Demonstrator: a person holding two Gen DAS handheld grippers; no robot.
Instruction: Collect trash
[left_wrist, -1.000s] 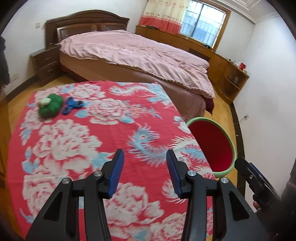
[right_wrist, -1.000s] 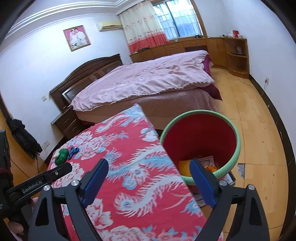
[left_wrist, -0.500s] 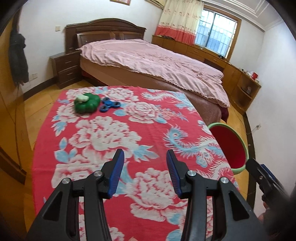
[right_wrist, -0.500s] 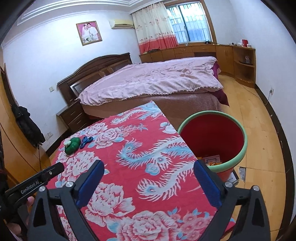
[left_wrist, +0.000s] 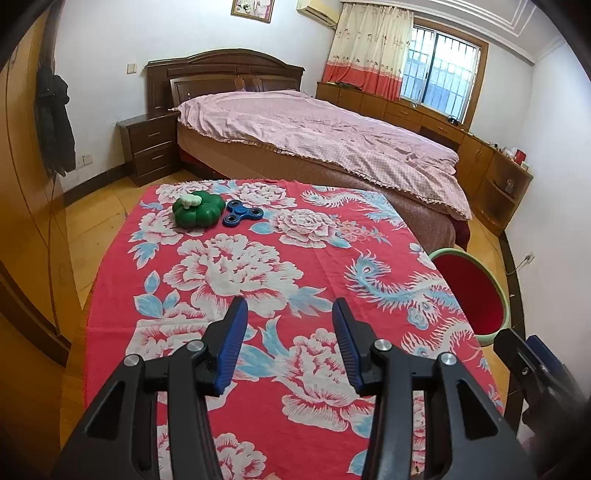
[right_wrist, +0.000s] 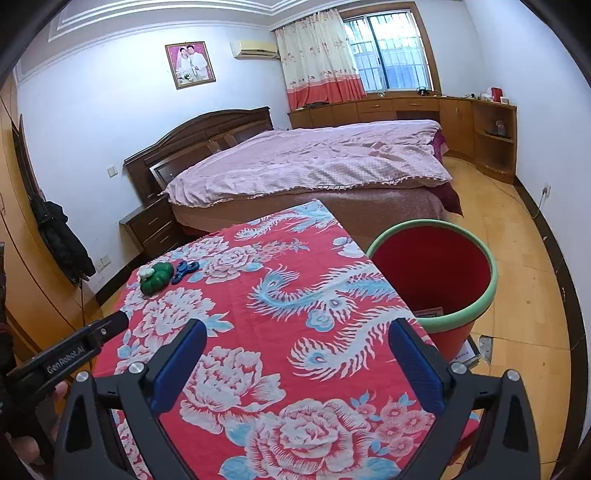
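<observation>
While both tools hover over the near end of the table, neither holds anything: the left gripper (left_wrist: 286, 345) has its jaws partly apart with only cloth showing between them, and the right gripper (right_wrist: 297, 363) is spread wide, equally empty. Beyond them lies the red floral tablecloth (left_wrist: 258, 266), bare across its middle. At its far left corner sit a green pumpkin-shaped toy (left_wrist: 198, 213) and, just beside it on the right, a blue fidget spinner (left_wrist: 243, 214) — the only loose things left on the cloth, and whether they count as trash is a guess. Off the table's right edge stands the red bin with a green rim (right_wrist: 432, 280).

Trouble could come from the reach: the two items lie close together, so a wide jaw may nudge one while closing on the other, and the flat spinner could slide on the cloth or drag it along.

Only the right wrist view looks into the bin, showing a bit of paper near its bottom; the left wrist view shows just a sliver of it, but gives a closer look at the toy and spinner.
</observation>
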